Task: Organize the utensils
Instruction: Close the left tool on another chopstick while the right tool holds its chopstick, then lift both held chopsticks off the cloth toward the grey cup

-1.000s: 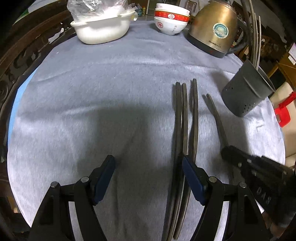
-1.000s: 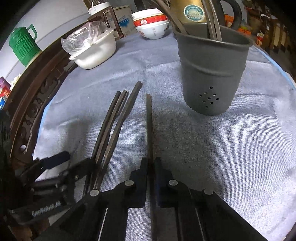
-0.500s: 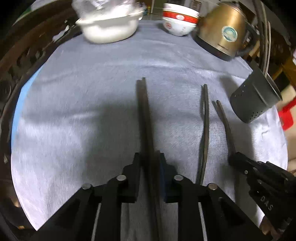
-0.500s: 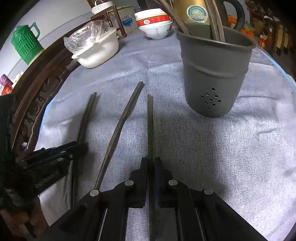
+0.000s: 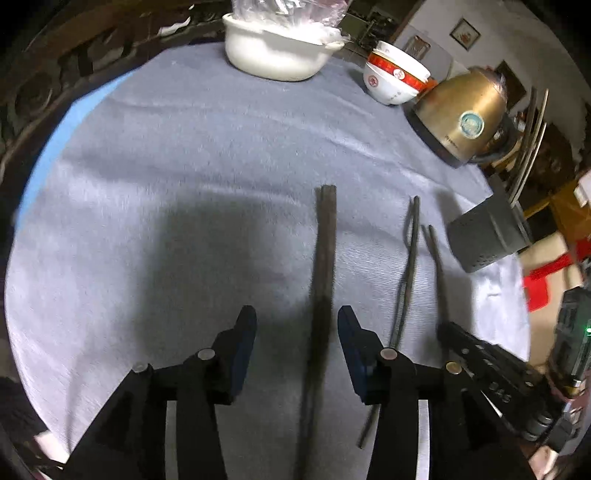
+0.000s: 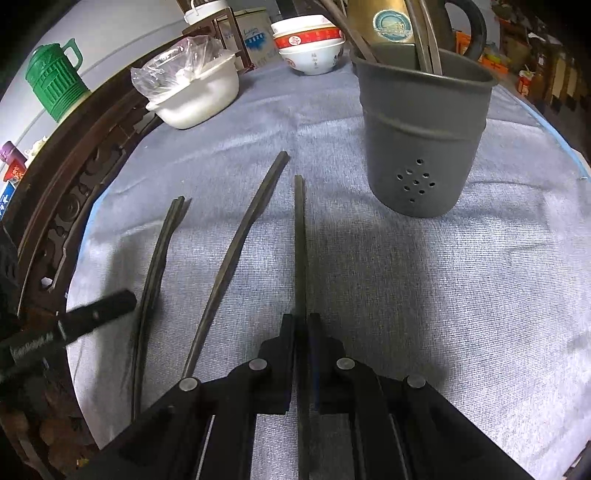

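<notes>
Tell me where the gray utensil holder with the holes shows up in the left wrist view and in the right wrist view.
Left wrist view: gray utensil holder at the right edge, tilted by the lens, beyond the loose chopsticks.
Right wrist view: it stands upper right of centre, upright, chopsticks inside.
Shared landmark: the gold kettle just behind the holder.

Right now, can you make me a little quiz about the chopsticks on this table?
1. True or false: the left hand-held gripper is shut on the chopstick pair.
2. What does the right hand-held gripper hold? A) a bowl B) a single chopstick C) the kettle
3. Fill in: the grey utensil holder already has ____ standing in it.

Key: 1 false, its jaws are open. 2 B. 3 chopsticks.
</notes>
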The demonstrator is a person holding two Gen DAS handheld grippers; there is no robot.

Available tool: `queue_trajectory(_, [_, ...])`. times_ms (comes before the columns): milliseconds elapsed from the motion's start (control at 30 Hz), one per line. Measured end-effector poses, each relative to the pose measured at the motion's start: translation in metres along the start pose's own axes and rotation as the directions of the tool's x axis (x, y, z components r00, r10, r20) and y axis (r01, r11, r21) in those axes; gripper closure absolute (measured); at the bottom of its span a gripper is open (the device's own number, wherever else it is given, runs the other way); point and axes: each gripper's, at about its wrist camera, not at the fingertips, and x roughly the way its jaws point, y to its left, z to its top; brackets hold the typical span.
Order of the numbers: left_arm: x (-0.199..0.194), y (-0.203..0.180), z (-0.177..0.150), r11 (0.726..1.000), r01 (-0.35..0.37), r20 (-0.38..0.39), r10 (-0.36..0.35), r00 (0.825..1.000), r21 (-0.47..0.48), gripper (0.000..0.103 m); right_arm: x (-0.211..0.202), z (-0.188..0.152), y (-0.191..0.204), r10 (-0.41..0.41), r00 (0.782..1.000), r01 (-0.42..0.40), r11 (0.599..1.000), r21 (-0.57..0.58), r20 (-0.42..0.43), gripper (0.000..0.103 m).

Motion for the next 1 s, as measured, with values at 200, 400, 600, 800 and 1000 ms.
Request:
queue_trajectory(200, [0.017,-0.020,0.011,0.990,-0.076,-0.017,0.079,0.997,0.115,0.061,-0.001,-0.001,-0.001,0.009,1.000,-0.009,1.000,0.004,0.000,0.094])
queue_trajectory(400, [0.015,-0.010,0.020,0.998,-0.014,-0.044,0.017,0.999,0.061,0.071,0.000,0.000,-0.002,0.010,1.000,-0.010,1.000,-0.003,0.001,0.094])
queue_trajectory(600, [0.009,-0.001,0.016,0.993,-0.075,-0.024,0.077,0.997,0.087,0.069,0.000,-0.001,-0.003,0.020,1.000,-0.021,1.000,0.006,0.015,0.094])
queue_trajectory(800, [0.013,0.000,0.015,0.991,-0.104,-0.043,0.108,0.993,0.089,0.079,-0.001,-0.002,-0.002,0.016,1.000,-0.016,1.000,0.004,0.015,0.094])
queue_trajectory(1000, [0.011,-0.006,0.011,0.985,-0.103,-0.049,0.111,0.993,0.142,0.096,0.000,-0.001,0.000,0.004,1.000,-0.004,1.000,-0.008,0.008,0.094])
